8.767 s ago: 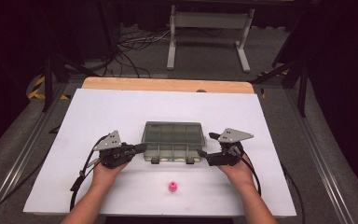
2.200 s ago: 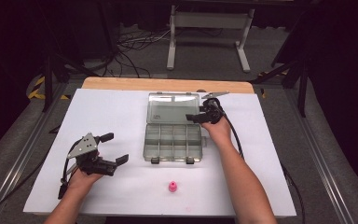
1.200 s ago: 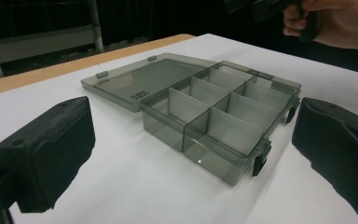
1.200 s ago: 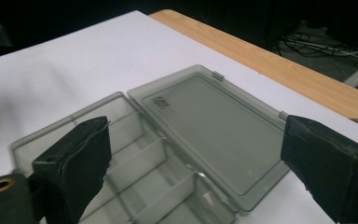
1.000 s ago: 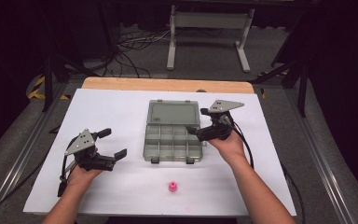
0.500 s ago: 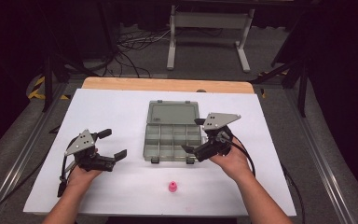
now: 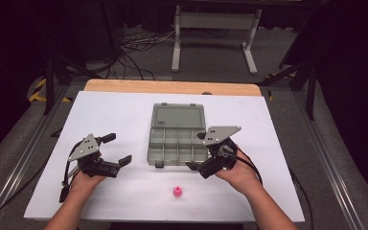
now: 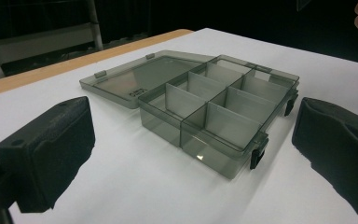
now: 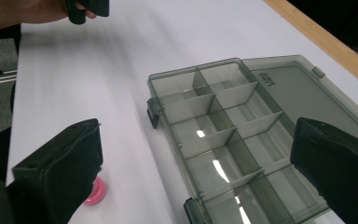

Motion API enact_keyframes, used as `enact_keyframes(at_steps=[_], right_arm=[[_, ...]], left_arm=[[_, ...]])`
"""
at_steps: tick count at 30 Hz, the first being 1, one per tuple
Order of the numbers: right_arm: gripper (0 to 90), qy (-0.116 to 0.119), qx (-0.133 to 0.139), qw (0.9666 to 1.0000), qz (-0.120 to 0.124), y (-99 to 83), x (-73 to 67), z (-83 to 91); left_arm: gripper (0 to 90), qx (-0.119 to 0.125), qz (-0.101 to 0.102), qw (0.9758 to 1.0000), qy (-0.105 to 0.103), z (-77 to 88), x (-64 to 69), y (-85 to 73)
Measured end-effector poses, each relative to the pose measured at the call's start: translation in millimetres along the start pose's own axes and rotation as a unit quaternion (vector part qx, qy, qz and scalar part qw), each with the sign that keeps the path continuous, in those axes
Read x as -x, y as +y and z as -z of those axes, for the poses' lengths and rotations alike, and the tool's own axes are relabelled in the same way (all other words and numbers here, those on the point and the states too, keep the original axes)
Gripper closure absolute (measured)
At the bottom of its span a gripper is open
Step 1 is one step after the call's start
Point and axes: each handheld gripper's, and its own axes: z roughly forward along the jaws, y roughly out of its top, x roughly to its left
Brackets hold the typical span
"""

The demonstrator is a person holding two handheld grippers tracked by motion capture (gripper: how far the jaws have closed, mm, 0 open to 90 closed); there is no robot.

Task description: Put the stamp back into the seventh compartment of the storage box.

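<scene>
Lower the spread right gripper (image 7: pixel 194 152) over the small pink plastic cap (image 7: pixel 177 192) lying on white table (image 7: pixel 124 110) just before the open grey compartment box (image 7: pixel 178 134). Centre, pinch gently. Keep spread left gripper (image 7: pixel 117 148) clear.

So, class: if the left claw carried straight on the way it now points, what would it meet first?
Most likely the open compartment box: in the left gripper view it lies dead ahead between the open jaws of the left claw, near corner towards it, with bare white table between. Depth is hard to judge.
</scene>
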Motion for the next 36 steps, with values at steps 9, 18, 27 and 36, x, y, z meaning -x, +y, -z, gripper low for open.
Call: enact_keyframes(at_steps=[9, 18, 27, 36], right_arm=[[5.1, 0.021, 0.002, 0.9997, 0.01, -4.4, -12.7, 0.5], [9.0, 0.034, -0.011, 0.9992, 0.02, -10.1, -24.7, -4.4], [10.8, 0.057, -0.047, 0.997, 0.025, -25.9, -43.2, -22.2], [11.0, 0.078, -0.071, 0.9939, 0.03, -33.4, -54.2, -33.6]], left_arm=[[0.3, 0.0, -0.003, 1.0, -0.002, -0.5, 0.6, 0.0], [0.3, 0.0, -0.002, 1.0, -0.002, -0.5, 0.7, 0.0], [0.3, -0.002, -0.002, 1.0, -0.004, -1.5, 1.7, -0.2], [0.3, -0.005, -0.001, 1.0, -0.005, -2.7, 1.8, -0.8]])
